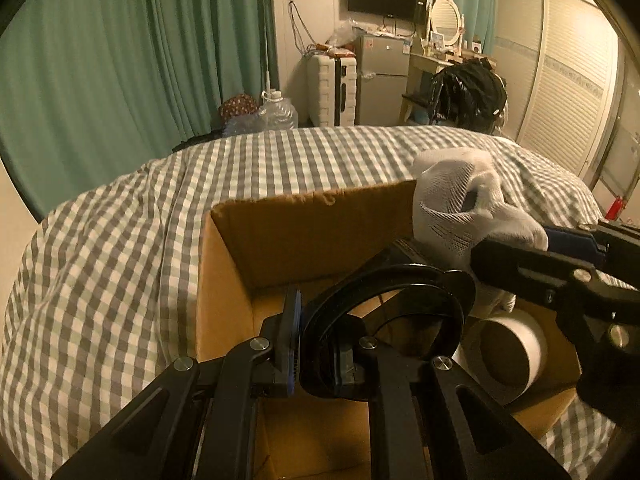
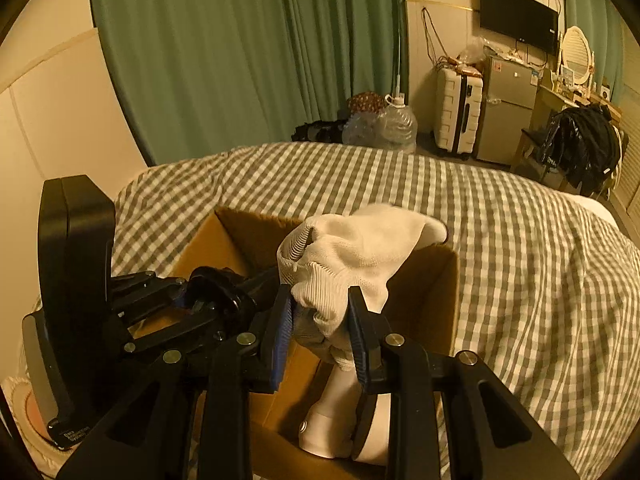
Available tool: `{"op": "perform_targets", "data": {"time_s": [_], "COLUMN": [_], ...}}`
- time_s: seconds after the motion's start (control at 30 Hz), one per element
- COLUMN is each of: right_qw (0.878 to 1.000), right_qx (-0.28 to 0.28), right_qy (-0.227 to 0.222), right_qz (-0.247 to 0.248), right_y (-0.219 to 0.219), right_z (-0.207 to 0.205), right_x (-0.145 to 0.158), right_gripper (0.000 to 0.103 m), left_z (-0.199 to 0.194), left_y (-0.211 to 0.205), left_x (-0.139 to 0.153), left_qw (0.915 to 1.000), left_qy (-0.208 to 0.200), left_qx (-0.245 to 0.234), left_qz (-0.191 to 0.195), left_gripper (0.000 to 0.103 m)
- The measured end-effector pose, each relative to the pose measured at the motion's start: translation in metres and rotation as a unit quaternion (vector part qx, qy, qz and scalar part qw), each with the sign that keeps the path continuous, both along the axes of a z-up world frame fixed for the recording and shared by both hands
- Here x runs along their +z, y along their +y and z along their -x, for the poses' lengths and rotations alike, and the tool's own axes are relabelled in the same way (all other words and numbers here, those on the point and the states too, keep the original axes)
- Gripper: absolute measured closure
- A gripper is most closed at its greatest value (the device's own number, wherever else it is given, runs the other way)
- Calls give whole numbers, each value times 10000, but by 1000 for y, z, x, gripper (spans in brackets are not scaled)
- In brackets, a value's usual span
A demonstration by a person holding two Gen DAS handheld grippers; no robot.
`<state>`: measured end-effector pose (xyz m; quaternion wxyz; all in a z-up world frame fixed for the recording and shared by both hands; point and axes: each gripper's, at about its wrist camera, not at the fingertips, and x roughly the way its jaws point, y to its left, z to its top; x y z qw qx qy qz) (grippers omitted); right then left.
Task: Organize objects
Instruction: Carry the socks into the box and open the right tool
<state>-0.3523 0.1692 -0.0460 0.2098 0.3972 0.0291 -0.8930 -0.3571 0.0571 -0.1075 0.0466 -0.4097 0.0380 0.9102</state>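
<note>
White sock (image 2: 352, 256) pinched in right gripper (image 2: 322, 320), held over the cardboard box (image 1: 228, 280) on the checked bedspread (image 1: 120, 240). Left gripper (image 1: 316, 344) clamps black sunglasses (image 1: 384, 320) inside the box; tape roll (image 1: 516, 348) at 3 o'clock of them.

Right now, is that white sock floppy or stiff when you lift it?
Probably floppy: the white sock bunches and droops around the right gripper. Likely light, since a small pinch holds it above the cardboard box. Its ribbed knit probably resists slipping.
</note>
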Motion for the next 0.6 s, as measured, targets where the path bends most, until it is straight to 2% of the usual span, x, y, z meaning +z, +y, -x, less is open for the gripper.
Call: {"op": "perform_targets", "data": {"time_s": [0.17,0.27,0.37,0.43,0.47,0.53,0.6], "right_qw": [9999,9999,9998,9996,9995,9993,9990], "right_qx": [-40,-67,-137,-191,-234,-294,-345], "right_qy": [-98,-130,-93,-40,3,64,114], "right_qz": [17,6,132,206,223,226,262], "right_y": [3,4,10,13,15,16,18], "right_z": [0,-2,-6,-7,-10,-14,-21], "right_x": [-7,-8,-4,2,6,14,22], "right_gripper": [75,69,58,46,46,45,42], "left_z": [-7,-10,-14,-17,-20,-27,-36], "left_y": [1,-1,-2,-2,-2,0,2], "left_x": [-4,-3,-1,1,4,8,13], "left_qw": [10000,10000,10000,10000,10000,9999,9999], "left_qy": [28,57,25,-2,-1,-33,-47], "left_qx": [-27,-11,-6,-9,-24,-83,-100], "left_qz": [77,75,53,37,12,-69,-106], "left_gripper": [91,91,88,76,70,46,40]}}
